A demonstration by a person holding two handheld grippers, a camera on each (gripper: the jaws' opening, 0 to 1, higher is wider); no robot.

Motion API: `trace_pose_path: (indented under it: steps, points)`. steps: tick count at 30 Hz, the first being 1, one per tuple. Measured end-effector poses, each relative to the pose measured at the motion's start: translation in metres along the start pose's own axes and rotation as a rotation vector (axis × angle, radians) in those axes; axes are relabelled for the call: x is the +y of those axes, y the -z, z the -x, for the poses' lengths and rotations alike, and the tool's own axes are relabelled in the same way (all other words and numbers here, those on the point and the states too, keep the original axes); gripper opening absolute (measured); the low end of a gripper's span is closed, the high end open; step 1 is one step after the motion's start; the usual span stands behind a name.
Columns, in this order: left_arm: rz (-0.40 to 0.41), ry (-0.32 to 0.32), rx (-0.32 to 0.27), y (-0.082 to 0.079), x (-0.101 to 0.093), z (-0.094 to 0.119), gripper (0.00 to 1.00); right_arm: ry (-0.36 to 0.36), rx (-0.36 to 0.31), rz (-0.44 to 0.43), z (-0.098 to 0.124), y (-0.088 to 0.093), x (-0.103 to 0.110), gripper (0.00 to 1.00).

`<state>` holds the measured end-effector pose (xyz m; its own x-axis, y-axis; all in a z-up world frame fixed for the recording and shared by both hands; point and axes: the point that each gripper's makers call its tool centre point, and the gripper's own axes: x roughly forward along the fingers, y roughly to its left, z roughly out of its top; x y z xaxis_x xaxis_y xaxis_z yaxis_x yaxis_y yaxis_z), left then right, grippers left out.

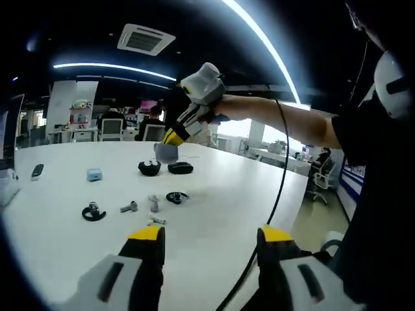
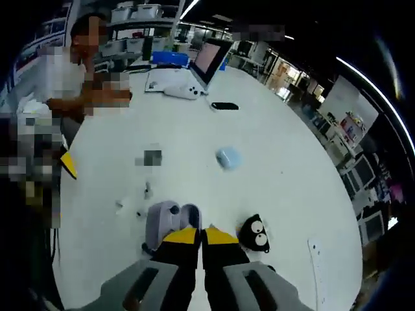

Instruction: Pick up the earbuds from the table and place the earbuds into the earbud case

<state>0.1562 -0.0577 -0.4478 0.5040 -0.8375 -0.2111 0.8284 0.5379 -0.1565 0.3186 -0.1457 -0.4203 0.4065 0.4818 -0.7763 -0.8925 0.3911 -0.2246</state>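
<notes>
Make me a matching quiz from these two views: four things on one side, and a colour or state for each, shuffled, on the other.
Things:
1. left tool
2. right tool
3. small case lying alone mid-table
4. laptop

Colour or state:
A. jaws together
B. light blue
C. jaws apart
D. screen raised

Pairs: 1-C, 2-A, 3-B, 4-D
</notes>
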Motion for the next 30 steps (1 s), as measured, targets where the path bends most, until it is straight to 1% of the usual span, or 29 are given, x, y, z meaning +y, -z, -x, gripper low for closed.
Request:
trace_pose_path:
  steps: [4, 7, 8, 9, 11, 15, 18, 19, 21, 25, 27, 29, 30]
  points:
    - [-0.008, 0.035, -0.005, -0.005, -0.015, -0.015, 0.58, 0.028, -0.006, 0.032, 0.014, 0.019, 0.021, 0.02]
    - [-0.021, 0.064, -0.001, -0.004, -0.028, -0.027, 0.58, 0.039, -0.009, 0.046, 0.020, 0.034, 0.035, 0.02]
    - [-0.026, 0.065, -0.001, -0.003, -0.030, -0.030, 0.58, 0.039, -0.012, 0.045, 0.021, 0.036, 0.038, 0.02]
    - [-0.035, 0.061, -0.005, -0.001, -0.031, -0.036, 0.58, 0.038, -0.021, 0.046, 0.023, 0.043, 0.046, 0.02]
    - [-0.035, 0.055, -0.006, 0.000, -0.030, -0.041, 0.59, 0.039, -0.028, 0.048, 0.025, 0.049, 0.056, 0.02]
    - [-0.066, 0.061, 0.019, 0.009, -0.033, -0.054, 0.58, 0.054, -0.034, 0.077, 0.030, 0.060, 0.070, 0.02]
    - [-0.076, 0.077, 0.024, 0.012, -0.038, -0.061, 0.57, 0.072, -0.029, 0.141, 0.033, 0.067, 0.079, 0.02]
    - [-0.080, 0.085, 0.025, 0.013, -0.040, -0.063, 0.57, 0.085, -0.021, 0.190, 0.034, 0.070, 0.083, 0.02]
    - [-0.092, 0.103, 0.032, 0.016, -0.045, -0.067, 0.56, 0.104, -0.005, 0.256, 0.036, 0.073, 0.089, 0.02]
    - [-0.126, 0.138, 0.040, 0.019, -0.056, -0.073, 0.55, 0.105, -0.004, 0.342, 0.035, 0.074, 0.104, 0.02]
    - [-0.142, 0.160, 0.028, 0.019, -0.061, -0.076, 0.50, 0.107, -0.004, 0.390, 0.034, 0.073, 0.112, 0.02]
    - [-0.156, 0.164, 0.021, 0.020, -0.062, -0.080, 0.47, 0.106, -0.030, 0.446, 0.033, 0.068, 0.120, 0.02]
    - [-0.150, 0.161, 0.022, 0.023, -0.061, -0.082, 0.47, 0.108, -0.035, 0.446, 0.032, 0.068, 0.123, 0.02]
